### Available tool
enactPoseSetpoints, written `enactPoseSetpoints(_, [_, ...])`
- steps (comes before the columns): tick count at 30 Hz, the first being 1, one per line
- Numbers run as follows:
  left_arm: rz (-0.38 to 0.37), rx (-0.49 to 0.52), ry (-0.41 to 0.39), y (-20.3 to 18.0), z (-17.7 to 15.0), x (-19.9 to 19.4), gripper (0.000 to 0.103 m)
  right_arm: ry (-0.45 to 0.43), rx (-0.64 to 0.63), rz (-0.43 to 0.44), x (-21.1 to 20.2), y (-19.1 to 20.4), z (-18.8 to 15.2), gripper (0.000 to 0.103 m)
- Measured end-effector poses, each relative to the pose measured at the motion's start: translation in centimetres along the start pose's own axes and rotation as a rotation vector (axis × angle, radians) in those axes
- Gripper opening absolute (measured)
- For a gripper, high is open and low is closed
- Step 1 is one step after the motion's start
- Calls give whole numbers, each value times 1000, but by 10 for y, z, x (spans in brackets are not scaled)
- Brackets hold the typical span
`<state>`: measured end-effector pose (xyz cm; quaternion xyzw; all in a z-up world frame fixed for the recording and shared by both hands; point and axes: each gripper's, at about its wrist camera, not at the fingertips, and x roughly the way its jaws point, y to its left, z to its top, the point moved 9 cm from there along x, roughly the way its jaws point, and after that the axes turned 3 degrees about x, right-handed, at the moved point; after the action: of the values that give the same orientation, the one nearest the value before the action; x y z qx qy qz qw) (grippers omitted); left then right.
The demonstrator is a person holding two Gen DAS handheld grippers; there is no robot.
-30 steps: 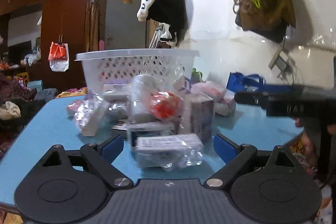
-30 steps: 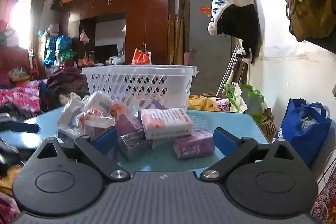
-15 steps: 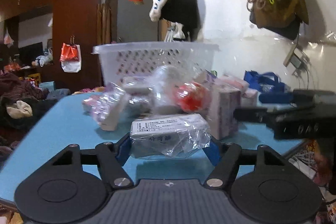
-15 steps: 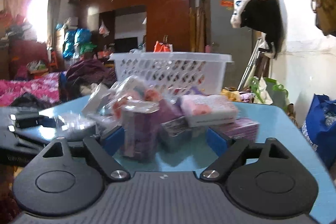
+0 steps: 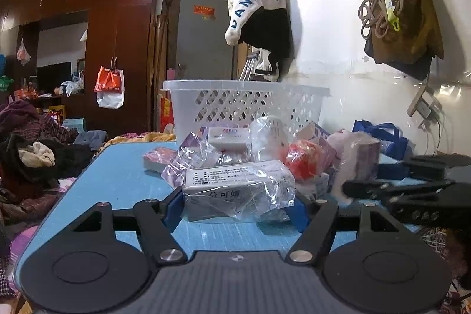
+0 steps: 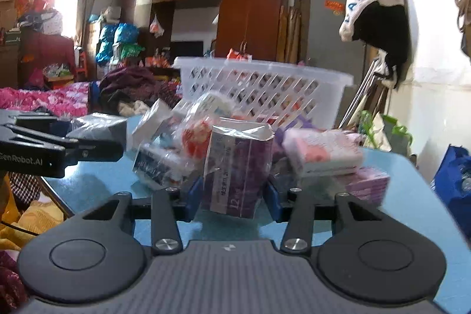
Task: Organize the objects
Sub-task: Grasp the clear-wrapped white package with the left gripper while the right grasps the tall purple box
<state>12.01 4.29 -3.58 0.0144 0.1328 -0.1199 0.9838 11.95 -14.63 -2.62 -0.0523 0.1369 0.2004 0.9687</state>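
My left gripper (image 5: 235, 203) is shut on a white box wrapped in clear plastic (image 5: 232, 186), held just above the blue table (image 5: 117, 178). My right gripper (image 6: 234, 196) is shut on a purple box in clear plastic (image 6: 237, 167), held upright. Behind both lies a pile of wrapped boxes and packets, among them a red packet (image 5: 303, 156) and a pink-and-white box (image 6: 321, 153). A white lattice basket (image 5: 247, 105) stands at the table's far side, also in the right wrist view (image 6: 265, 87). The right gripper shows at the right of the left wrist view (image 5: 412, 187).
A white wall with hanging bags (image 5: 391, 5) runs along the table's right. A blue bag (image 6: 453, 184) sits beyond the right edge. Piles of clothes (image 5: 32, 155) lie left of the table. A dark wardrobe (image 5: 112, 49) stands behind.
Both grippers moved in toward the pile and closed: the left on the white wrapped box, the right on the purple box. One second ago both were open and empty.
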Motion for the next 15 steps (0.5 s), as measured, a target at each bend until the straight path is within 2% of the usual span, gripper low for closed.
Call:
enactPoseSetpoints(9, [-4, -9, -19, 6, 9, -2, 73, -31, 59, -7, -13, -30, 12, 48])
enactPoseSetpoints(15, [-7, -10, -45, 15, 31, 5, 73, -55, 34, 1, -12, -33, 28, 48])
